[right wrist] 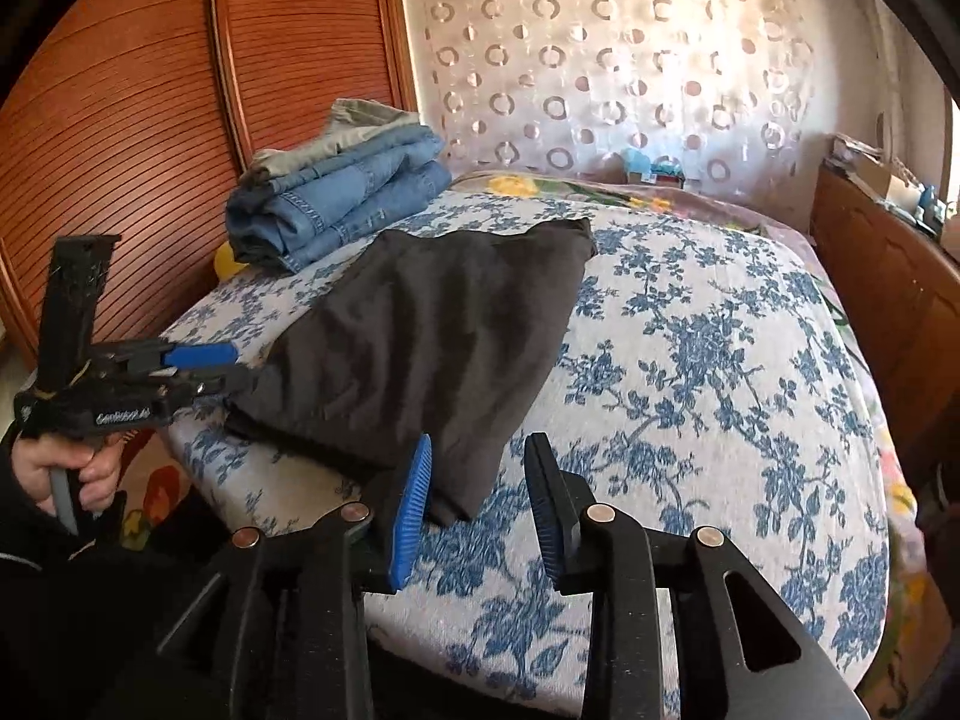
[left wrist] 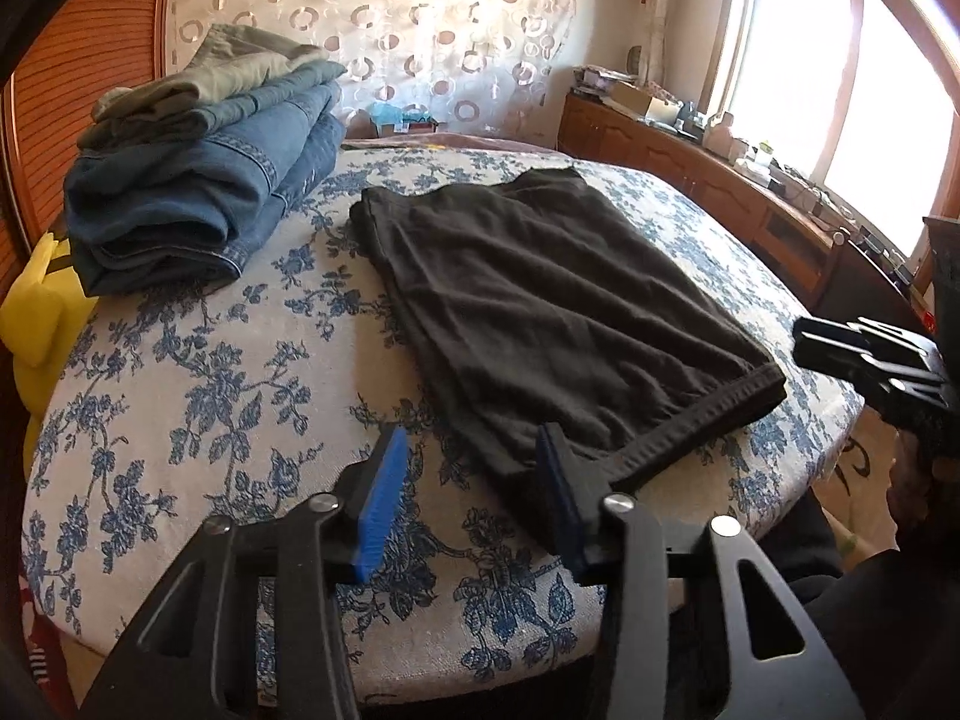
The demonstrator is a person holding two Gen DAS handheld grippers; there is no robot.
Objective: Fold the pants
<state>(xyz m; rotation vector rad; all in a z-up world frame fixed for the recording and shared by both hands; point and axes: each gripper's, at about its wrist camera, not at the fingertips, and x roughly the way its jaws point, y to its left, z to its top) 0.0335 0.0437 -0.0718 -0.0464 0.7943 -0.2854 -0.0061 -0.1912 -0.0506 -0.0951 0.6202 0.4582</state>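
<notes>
The black pants [left wrist: 540, 300] lie folded flat in a long rectangle on the blue-flowered bedspread [left wrist: 198, 384], the thick waistband [left wrist: 708, 426] at the near edge, the far end pointing toward the curtain [left wrist: 432, 12]; nothing grips them; the left gripper [left wrist: 474, 480] hovers at the near corner, its 2 blue pads [left wrist: 384, 504] spread apart with only bedspread and the corner of cloth seen between them; the right gripper [right wrist: 480, 492] hangs by the other near corner, jaws parted too, pinching nothing; in the right wrist view a hand [right wrist: 72, 474] squeezes the left tool's handle; beyond the pants, to their left, sits a stack of folded jeans [left wrist: 198, 192], well apart; a wooden cabinet [left wrist: 720, 180] runs under the bright window [left wrist: 840, 78].
</notes>
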